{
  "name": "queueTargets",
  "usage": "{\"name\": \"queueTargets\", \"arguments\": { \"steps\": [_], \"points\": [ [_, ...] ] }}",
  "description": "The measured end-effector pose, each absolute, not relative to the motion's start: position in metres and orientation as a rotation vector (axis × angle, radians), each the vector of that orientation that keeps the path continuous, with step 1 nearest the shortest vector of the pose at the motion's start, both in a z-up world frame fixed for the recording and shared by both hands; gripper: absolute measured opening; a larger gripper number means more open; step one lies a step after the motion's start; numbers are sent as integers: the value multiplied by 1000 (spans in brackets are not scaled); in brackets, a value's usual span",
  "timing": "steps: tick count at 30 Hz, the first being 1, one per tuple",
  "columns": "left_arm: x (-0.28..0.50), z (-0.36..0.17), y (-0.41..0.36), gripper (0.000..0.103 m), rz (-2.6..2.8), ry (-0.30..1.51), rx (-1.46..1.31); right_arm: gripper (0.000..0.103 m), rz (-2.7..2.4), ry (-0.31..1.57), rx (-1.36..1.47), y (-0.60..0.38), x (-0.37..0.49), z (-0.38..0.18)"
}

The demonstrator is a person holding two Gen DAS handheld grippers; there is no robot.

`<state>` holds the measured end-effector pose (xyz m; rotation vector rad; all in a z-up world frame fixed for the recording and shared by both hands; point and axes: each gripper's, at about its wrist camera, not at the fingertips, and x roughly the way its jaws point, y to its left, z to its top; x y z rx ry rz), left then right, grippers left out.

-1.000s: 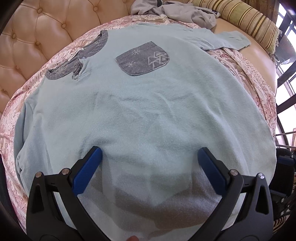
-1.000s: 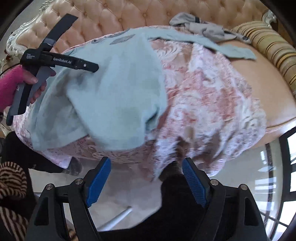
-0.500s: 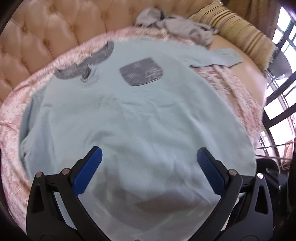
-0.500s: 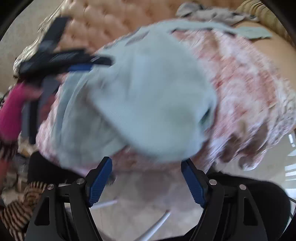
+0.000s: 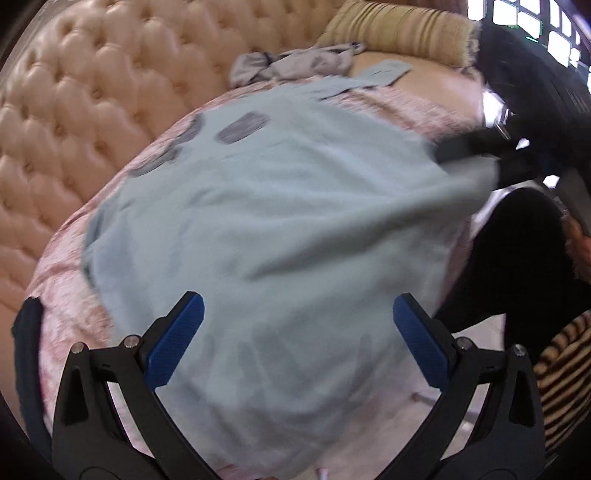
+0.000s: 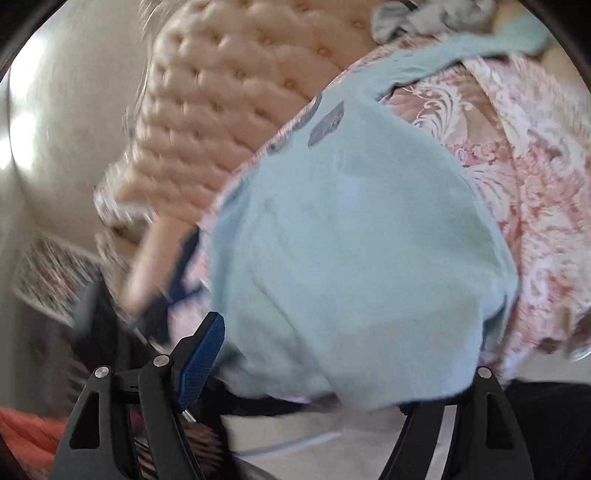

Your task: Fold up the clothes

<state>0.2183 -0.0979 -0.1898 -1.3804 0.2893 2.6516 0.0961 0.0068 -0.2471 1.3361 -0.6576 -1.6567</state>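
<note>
Left jaws: the left gripper (image 5: pixel 293 341) stands spread wide, both blue pads clear, nothing between them; it hovers over the lower body of the shirt.
Right jaws: the right gripper (image 6: pixel 314 350) shows one blue pad only; the shirt's hem corner drapes over where the other would be. Whether it grasps that corner, I cannot tell.
Shirt: the pale blue shirt (image 5: pixel 266 206) lies front-up on the pink patterned throw (image 5: pixel 66 302), grey pocket (image 5: pixel 242 127) and collar toward the tufted sofa back (image 5: pixel 74 110), one sleeve (image 6: pixel 461 51) stretched away, hem hanging at the seat's front edge.
Step in hand: judged, working the hem end, either spreading or raising it for a fold; motion blur leaves this unsettled.
Next move calls for: a sure hold on both hem corners, cloth kept taut and even.
Bystanders: crumpled grey garment (image 5: pixel 291 64), striped bolster (image 5: pixel 399 26).
</note>
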Motion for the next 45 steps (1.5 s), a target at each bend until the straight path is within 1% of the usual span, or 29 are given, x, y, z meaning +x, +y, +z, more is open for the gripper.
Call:
{"name": "queueTargets", "arguments": {
  "steps": [2,8,12,15,18,21,22,23,24,25,29,30,31,33,35,38,40,45],
  "points": [
    [216,-188,-82,103,2641,299,-1337,79,-1598,-780,1318,7,89,-243],
    [229,-177,-31,103,2600,394,-1158,79,-1489,-997,1421,14,83,-242],
    [225,-192,-5,103,2655,691,-1142,80,-1375,-1181,1465,15,87,-252],
    [212,-204,3,103,2677,838,-1139,83,-1332,-1220,1474,17,94,-252],
    [205,-210,5,103,2700,927,-1106,84,-1300,-1240,1469,14,96,-249],
    [194,-203,-10,103,2790,860,-1104,84,-1281,-1273,1435,17,96,-246],
    [191,-197,-20,100,2824,797,-1116,84,-1279,-1285,1425,19,95,-247],
    [188,-191,-30,95,2857,734,-1126,84,-1279,-1296,1416,21,95,-247],
    [186,-184,-39,84,2889,672,-1130,85,-1287,-1301,1407,26,95,-247],
    [185,-174,-48,81,2925,615,-1116,85,-1303,-1296,1405,30,95,-247],
    [173,-148,-77,81,2957,411,-1110,85,-1364,-1251,1425,44,101,-250],
    [170,-144,-82,81,2954,358,-1117,85,-1416,-1216,1433,47,104,-250],
    [168,-141,-87,81,2944,297,-1134,85,-1541,-1098,1444,46,109,-243],
    [165,-136,-95,81,2922,187,-1163,85,-1818,-787,1448,41,121,-225],
    [160,-136,-99,81,2914,137,-1182,85,-2064,-446,1419,37,133,-207],
    [159,-138,-100,81,2903,132,-1199,85,-2307,53,1214,15,163,-182],
    [159,-141,-100,81,2888,95,-1221,85,-2382,280,1100,-3,173,-183],
    [162,-136,-100,81,2880,75,-1222,84,-2480,807,795,-49,193,-193]
  ]
}}
